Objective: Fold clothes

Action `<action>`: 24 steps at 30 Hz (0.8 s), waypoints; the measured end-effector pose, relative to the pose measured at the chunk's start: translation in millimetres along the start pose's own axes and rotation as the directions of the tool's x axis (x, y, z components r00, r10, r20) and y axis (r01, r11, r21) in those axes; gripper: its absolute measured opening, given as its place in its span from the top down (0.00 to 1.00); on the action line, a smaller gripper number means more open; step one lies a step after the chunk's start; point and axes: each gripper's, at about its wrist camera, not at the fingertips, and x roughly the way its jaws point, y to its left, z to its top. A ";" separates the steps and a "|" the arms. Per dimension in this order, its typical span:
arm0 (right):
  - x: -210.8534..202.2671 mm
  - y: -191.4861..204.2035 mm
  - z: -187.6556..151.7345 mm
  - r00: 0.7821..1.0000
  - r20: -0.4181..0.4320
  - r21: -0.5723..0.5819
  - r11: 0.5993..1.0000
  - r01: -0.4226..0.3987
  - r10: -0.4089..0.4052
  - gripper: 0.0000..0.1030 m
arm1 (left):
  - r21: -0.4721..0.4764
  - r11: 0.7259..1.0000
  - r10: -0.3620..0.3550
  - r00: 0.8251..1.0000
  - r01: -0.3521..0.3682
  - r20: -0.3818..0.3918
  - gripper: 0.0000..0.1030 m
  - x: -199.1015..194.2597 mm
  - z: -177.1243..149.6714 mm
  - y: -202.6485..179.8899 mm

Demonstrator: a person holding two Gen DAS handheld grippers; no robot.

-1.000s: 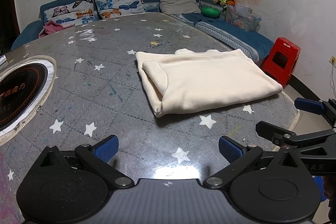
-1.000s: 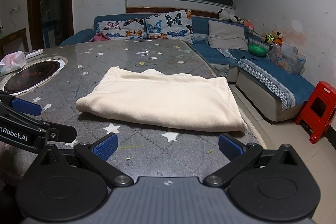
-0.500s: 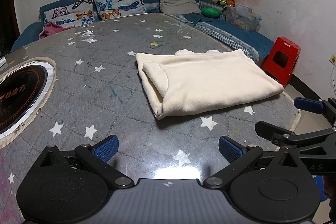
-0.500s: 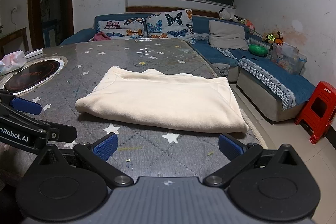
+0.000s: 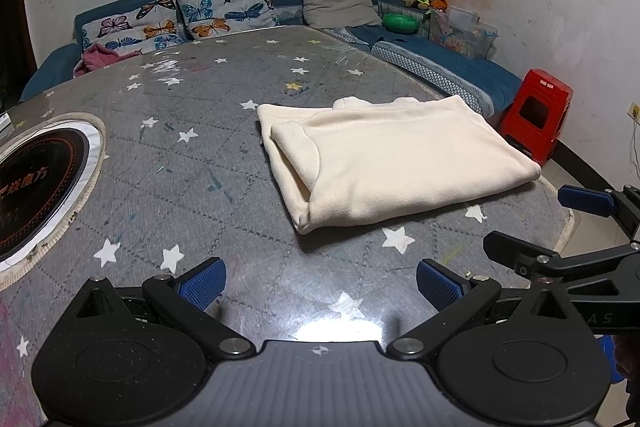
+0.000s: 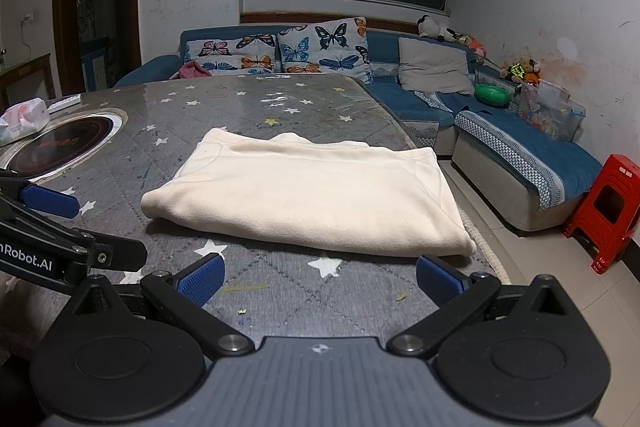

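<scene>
Grey quilted cloth with white stars covers the table [image 5: 192, 163], under a glossy sheet that throws back the ceiling light. On its right part lies the cream garment [image 5: 396, 159] [image 6: 304, 195], folded into a flat rectangle, one corner reaching the table's right edge. A round black cooktop [image 5: 36, 183] is set into the table well left of it.

Left tongs [image 5: 318, 281] hover low over the near table edge, wide open and empty, blue pads [image 5: 202, 283] apart from the garment. Right tongs [image 6: 318, 279] are likewise spread wide and hold nothing; their right pad [image 6: 436, 281] sits just short of the garment's near corner. Each tool shows at the side of the other's view.

Behind, a blue sofa [image 6: 408, 103] with butterfly cushions [image 6: 324, 47] runs along the walls, and a red stool [image 6: 612, 211] stands on the floor at right.
</scene>
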 end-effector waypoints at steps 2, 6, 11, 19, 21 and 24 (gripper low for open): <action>0.3 -0.2 0.2 1.000 0.000 0.000 1.000 0.000 0.000 0.00 | 0.001 1.000 0.000 1.000 0.000 0.000 0.00 0.0 0.1 0.0; 0.9 -0.5 0.3 1.000 0.000 0.000 1.000 0.001 -0.001 0.00 | 0.002 1.000 -0.003 1.000 0.003 -0.001 0.00 -0.2 0.3 0.3; 0.7 -1.3 0.7 1.000 0.001 -0.001 1.000 0.001 -0.001 0.00 | 0.002 1.000 -0.004 1.000 0.004 -0.001 0.00 0.2 0.3 0.1; 2.0 -1.0 1.3 1.000 -0.001 -0.003 1.000 0.001 -0.001 0.00 | 0.000 1.000 0.007 1.000 -0.007 0.000 0.00 1.5 1.2 1.0; 2.4 -1.1 1.3 1.000 -0.001 -0.003 1.000 -0.001 0.001 0.00 | -0.002 1.000 0.009 1.000 -0.009 -0.001 0.00 2.0 1.5 1.8; 3.6 -1.0 1.7 1.000 -0.003 -0.003 1.000 -0.002 0.002 0.00 | -0.002 1.000 0.010 1.000 -0.010 -0.002 0.00 2.5 2.0 2.8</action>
